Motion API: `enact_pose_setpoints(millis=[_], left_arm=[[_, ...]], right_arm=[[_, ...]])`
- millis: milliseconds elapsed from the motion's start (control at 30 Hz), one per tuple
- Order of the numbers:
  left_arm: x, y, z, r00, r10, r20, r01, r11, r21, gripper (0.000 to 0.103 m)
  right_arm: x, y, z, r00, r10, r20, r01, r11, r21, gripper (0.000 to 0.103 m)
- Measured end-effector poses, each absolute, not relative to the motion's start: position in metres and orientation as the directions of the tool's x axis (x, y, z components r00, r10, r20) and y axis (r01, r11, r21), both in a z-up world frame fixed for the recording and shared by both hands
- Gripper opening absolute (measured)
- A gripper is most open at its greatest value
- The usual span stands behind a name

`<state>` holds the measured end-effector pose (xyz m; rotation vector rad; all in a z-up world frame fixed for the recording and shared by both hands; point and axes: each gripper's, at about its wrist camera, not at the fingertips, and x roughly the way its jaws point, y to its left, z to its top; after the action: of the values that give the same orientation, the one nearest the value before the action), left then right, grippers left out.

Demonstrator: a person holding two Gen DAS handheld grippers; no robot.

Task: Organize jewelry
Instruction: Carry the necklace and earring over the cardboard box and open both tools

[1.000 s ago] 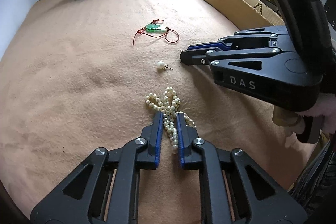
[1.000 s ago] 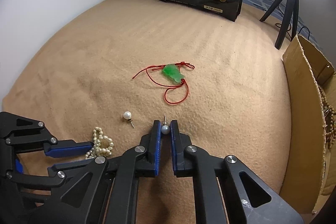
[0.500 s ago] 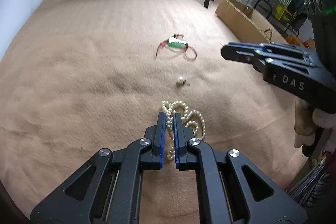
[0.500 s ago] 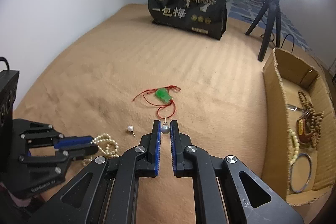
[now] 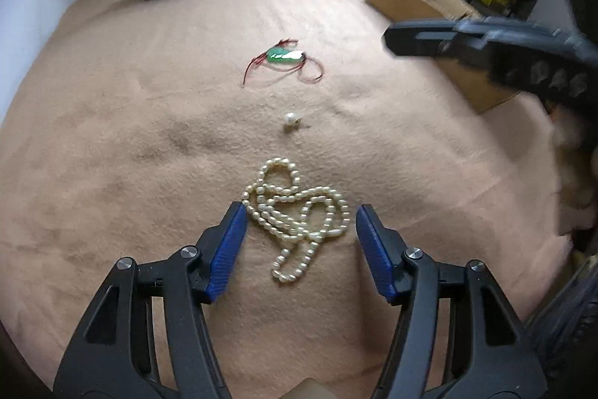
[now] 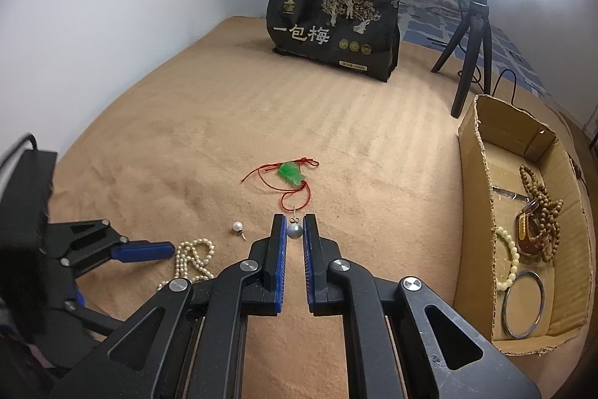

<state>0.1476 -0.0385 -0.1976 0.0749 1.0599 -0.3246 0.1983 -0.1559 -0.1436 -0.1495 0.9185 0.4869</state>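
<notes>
A white pearl necklace lies in a heap on the tan blanket, between the wide-open jaws of my left gripper; it also shows in the right wrist view. My right gripper is shut on a grey pearl earring and holds it above the blanket. A loose white pearl earring and a green jade pendant on red cord lie farther out. The left gripper shows at left in the right wrist view. The right gripper shows blurred at right in the left wrist view.
A cardboard box at the right holds wooden beads, a bangle and other jewelry. A black snack bag and a tripod stand at the back. A white wall runs along the left.
My left gripper has opened and let go of the pearl necklace, which now lies spread on the blanket. My right gripper has risen with the grey earring still in it.
</notes>
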Motion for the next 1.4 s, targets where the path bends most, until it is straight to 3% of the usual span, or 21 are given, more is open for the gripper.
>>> enact_pose_setpoints(millis=[67,100,200,467,800,1100,1400], left_arm=[[0.151,-0.041,-0.205,0.459,-0.186,-0.868,0.295,0.954,-0.049,0.062],[0.152,-0.044,-0.205,0.478,-0.172,-0.861,0.302,0.953,-0.023,0.056],[0.156,-0.046,-0.204,0.495,-0.168,-0.853,0.309,0.951,-0.008,0.007],[0.162,-0.023,-0.183,0.517,-0.214,-0.829,0.244,0.965,-0.097,0.005],[0.168,-0.018,-0.115,0.622,-0.288,-0.728,0.227,0.956,-0.184,0.005],[0.180,-0.045,-0.076,0.657,-0.356,-0.665,0.279,0.934,-0.224,0.005],[0.211,-0.088,-0.060,0.655,-0.413,-0.632,0.332,0.909,-0.250,0.005]], right_arm=[[0.200,-0.157,-0.144,0.509,0.336,-0.793,-0.458,0.885,0.080,0.007],[0.200,-0.158,-0.143,0.510,0.334,-0.792,-0.456,0.886,0.080,0.007],[0.200,-0.160,-0.144,0.513,0.329,-0.793,-0.450,0.890,0.077,0.007],[0.199,-0.164,-0.135,0.535,0.323,-0.781,-0.440,0.896,0.069,0.007],[0.186,-0.193,-0.099,0.588,0.323,-0.741,-0.407,0.910,0.074,0.007],[0.173,-0.246,-0.053,0.668,0.283,-0.688,-0.320,0.944,0.078,0.007],[0.176,-0.295,-0.055,0.678,0.232,-0.698,-0.227,0.969,0.101,0.007]])
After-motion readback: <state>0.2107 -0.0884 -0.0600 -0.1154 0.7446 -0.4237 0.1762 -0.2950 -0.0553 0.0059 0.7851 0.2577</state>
